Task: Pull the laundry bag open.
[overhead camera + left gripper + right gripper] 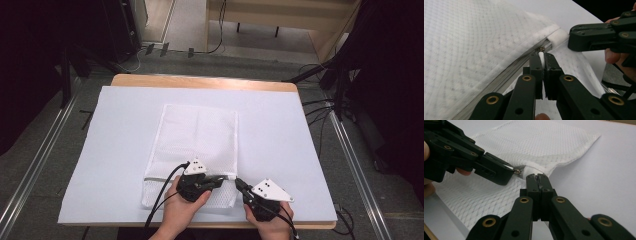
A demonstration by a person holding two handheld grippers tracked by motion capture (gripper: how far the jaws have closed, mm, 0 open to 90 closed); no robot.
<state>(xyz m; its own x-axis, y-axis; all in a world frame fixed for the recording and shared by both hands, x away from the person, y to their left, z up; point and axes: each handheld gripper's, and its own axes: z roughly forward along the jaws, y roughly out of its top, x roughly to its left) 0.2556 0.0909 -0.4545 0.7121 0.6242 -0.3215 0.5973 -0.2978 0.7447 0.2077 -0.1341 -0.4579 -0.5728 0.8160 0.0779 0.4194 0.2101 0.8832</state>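
A white mesh bag (195,135) lies flat on the white sheet (280,130), its zipper (160,178) running across near the front end. My left gripper (227,178) is shut on the white zipper pull (542,60), just behind the metal slider (540,49), at the zipper's right end. My right gripper (239,184) is shut on the bag's right edge beside the zipper end tab (557,37). In the right gripper view its jaws (538,178) pinch the bag's fabric (544,145), with the left gripper (510,170) almost touching them from the left.
The white sheet covers a wooden table (200,81) whose front edge lies just under the hands. Metal rails (357,165) run along both sides on the floor, and cables and dark stands (340,75) stand to the right.
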